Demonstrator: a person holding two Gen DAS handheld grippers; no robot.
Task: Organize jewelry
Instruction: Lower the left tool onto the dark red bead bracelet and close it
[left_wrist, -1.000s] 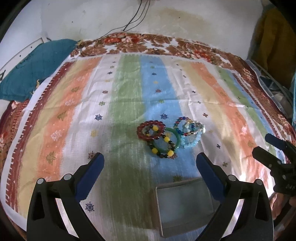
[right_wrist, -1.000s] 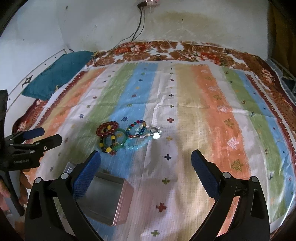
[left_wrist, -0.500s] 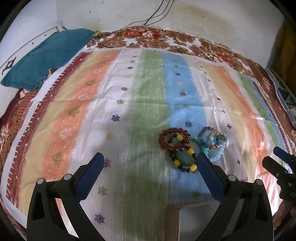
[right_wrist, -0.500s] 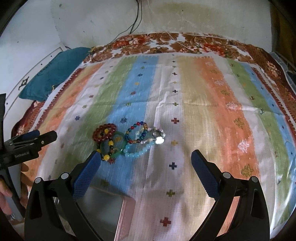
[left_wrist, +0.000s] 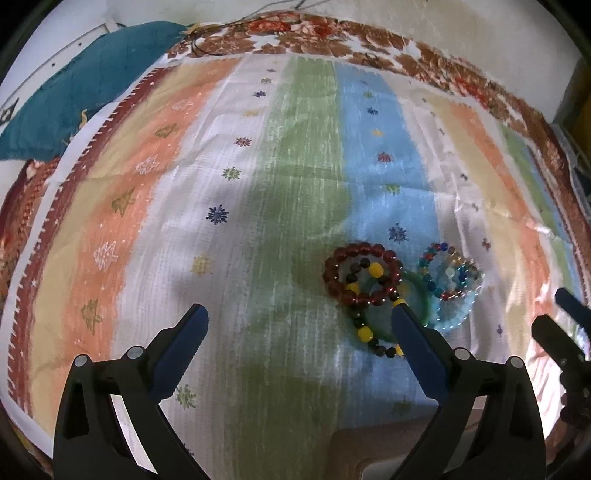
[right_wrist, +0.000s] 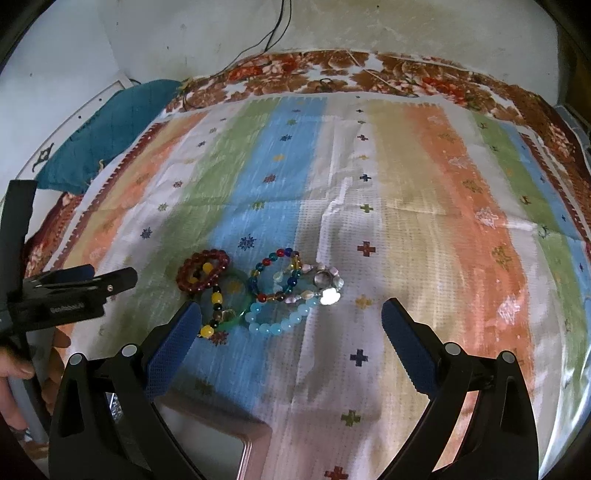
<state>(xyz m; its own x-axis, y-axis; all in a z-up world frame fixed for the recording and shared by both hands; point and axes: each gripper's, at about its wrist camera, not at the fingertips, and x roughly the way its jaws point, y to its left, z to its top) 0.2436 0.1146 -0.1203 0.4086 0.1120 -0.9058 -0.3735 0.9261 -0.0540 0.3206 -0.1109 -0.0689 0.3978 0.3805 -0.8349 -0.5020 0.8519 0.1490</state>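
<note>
Closing in over the last second, both open, empty grippers, left gripper (left_wrist: 299, 325) and right gripper (right_wrist: 290, 321), now flank the bracelet pile (right_wrist: 255, 291); the tin box (right_wrist: 207, 439) has slid, probably, nearly beneath them.

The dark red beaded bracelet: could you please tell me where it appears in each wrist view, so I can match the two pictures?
Left wrist view: the dark red beaded bracelet lies right of centre, just beyond the tip of the left gripper's right finger.
Right wrist view: the same bracelet lies left of centre, above the right gripper's left finger.
Shared landmark: the light blue beaded bracelet to its right.
</note>
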